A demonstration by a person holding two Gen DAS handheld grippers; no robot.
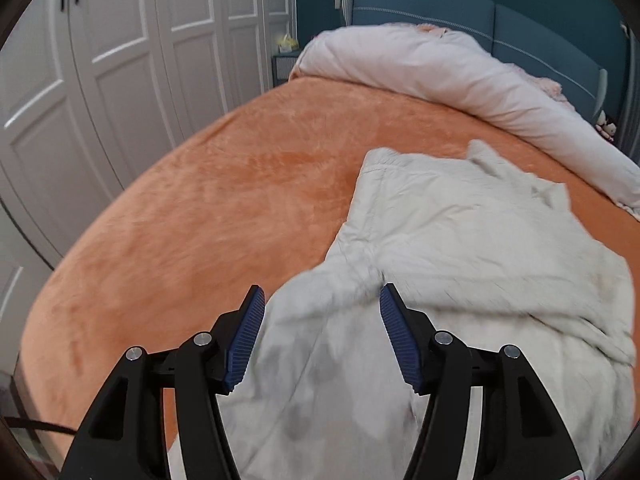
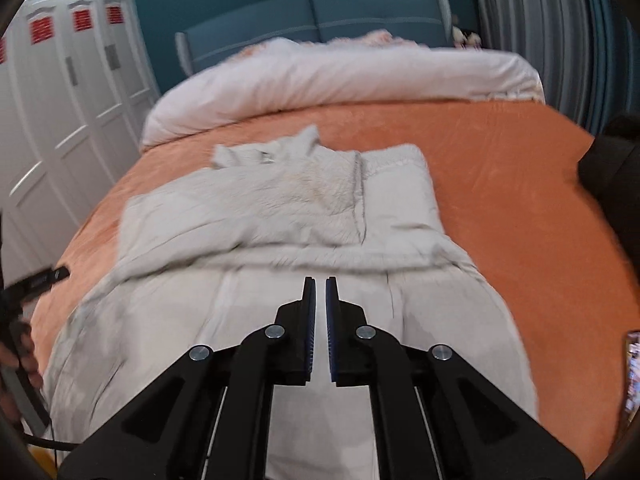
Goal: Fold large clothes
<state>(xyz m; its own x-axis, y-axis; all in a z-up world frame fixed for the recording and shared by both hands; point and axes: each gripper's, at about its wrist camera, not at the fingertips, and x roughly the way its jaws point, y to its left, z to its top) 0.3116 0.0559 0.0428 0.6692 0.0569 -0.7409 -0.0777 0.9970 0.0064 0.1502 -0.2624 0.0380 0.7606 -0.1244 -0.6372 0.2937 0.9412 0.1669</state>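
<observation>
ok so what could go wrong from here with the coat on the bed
1. Neither tool grips cloth: the left tool stands open above the pale coat and the right tool is shut on nothing, so the fold may loosen.
2. The top half lies rumpled, collar skewed toward the white duvet; folding again could lock creases in.
3. The coat's near end hangs over the edge of the orange bedspread and could slide off.

white coat (image 2: 280, 216) blurred, near hem cut off, phone (image 2: 632, 376) half cropped
</observation>
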